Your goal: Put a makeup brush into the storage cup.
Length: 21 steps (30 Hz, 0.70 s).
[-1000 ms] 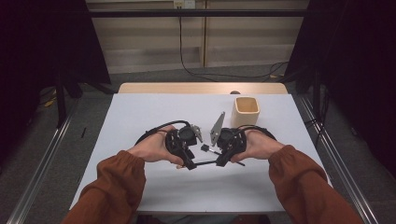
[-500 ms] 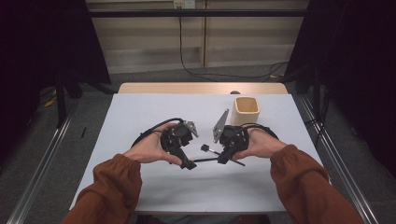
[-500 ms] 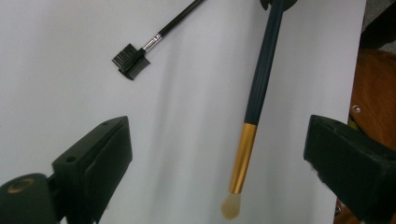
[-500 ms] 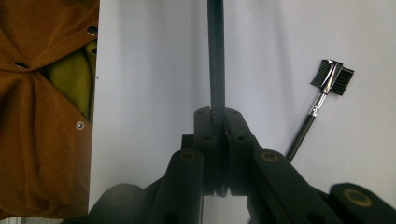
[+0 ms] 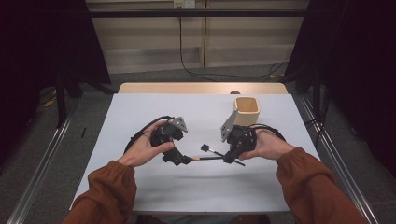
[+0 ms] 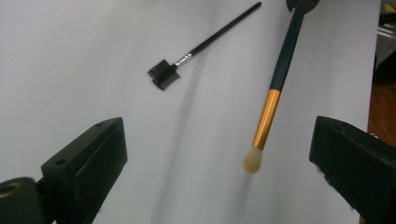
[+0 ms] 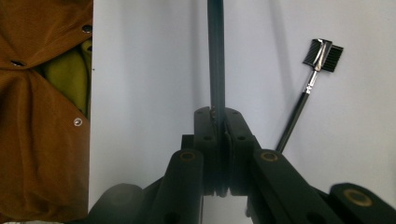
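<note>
A make-up brush [image 5: 205, 158] with a dark handle, gold ferrule and pale tip [image 6: 252, 163] hangs level just above the white table [image 5: 140, 112]. My right gripper [image 5: 229, 157] is shut on its handle [image 7: 215, 60], jaws pressed together [image 7: 218, 116]. My left gripper [image 5: 180, 158] has just been opening its jaws. They now stand wide [image 6: 217, 140], with the brush tip between them and touching neither pad. A small black comb brush [image 5: 204, 148] lies flat on the table beyond, also seen from both grippers [image 6: 163, 74] [image 7: 322, 53].
A beige square cup [image 5: 246, 108] stands at the back right of the table, close behind my right hand. A wooden strip [image 5: 201, 87] runs along the table's far edge. The person's brown sleeve [image 7: 42, 116] lies to the left of the right gripper.
The left gripper's jaws have opened and let go of the brush's tip end, and the left hand has drifted left. The right gripper keeps its hold and has stayed put.
</note>
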Tool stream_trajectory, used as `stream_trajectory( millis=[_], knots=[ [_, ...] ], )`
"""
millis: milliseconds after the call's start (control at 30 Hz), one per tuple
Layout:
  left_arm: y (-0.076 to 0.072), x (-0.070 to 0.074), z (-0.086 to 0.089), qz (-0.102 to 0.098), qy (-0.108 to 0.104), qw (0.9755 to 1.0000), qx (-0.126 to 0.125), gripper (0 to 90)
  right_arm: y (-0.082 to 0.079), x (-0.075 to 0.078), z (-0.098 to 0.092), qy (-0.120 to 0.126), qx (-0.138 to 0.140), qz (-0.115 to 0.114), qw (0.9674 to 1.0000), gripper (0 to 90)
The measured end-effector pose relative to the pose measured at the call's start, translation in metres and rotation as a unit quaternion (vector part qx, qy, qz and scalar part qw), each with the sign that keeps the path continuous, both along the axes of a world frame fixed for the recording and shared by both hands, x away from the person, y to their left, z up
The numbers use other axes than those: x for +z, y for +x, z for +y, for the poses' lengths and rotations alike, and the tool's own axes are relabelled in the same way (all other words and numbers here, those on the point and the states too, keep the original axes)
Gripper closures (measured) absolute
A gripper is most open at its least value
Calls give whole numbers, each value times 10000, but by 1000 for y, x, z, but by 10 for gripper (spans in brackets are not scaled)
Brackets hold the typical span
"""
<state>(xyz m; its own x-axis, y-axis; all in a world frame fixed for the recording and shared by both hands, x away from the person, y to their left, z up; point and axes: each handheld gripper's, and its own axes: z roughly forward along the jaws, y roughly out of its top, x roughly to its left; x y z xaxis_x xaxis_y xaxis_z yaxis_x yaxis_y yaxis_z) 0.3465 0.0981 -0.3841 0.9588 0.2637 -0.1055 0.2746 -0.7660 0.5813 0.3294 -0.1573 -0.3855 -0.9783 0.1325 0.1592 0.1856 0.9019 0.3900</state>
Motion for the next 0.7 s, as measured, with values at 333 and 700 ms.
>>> stream_trajectory(
  millis=[333,700],
  knots=[
    [-2,-8,24,-16,-248,9989,391,44,-4,-4,-17,16,-249,-40,9997,856],
    [-11,-9,49,-203,-578,9952,769,40,-17,-8,-36,68,-534,-58,9985,856]
  ],
)
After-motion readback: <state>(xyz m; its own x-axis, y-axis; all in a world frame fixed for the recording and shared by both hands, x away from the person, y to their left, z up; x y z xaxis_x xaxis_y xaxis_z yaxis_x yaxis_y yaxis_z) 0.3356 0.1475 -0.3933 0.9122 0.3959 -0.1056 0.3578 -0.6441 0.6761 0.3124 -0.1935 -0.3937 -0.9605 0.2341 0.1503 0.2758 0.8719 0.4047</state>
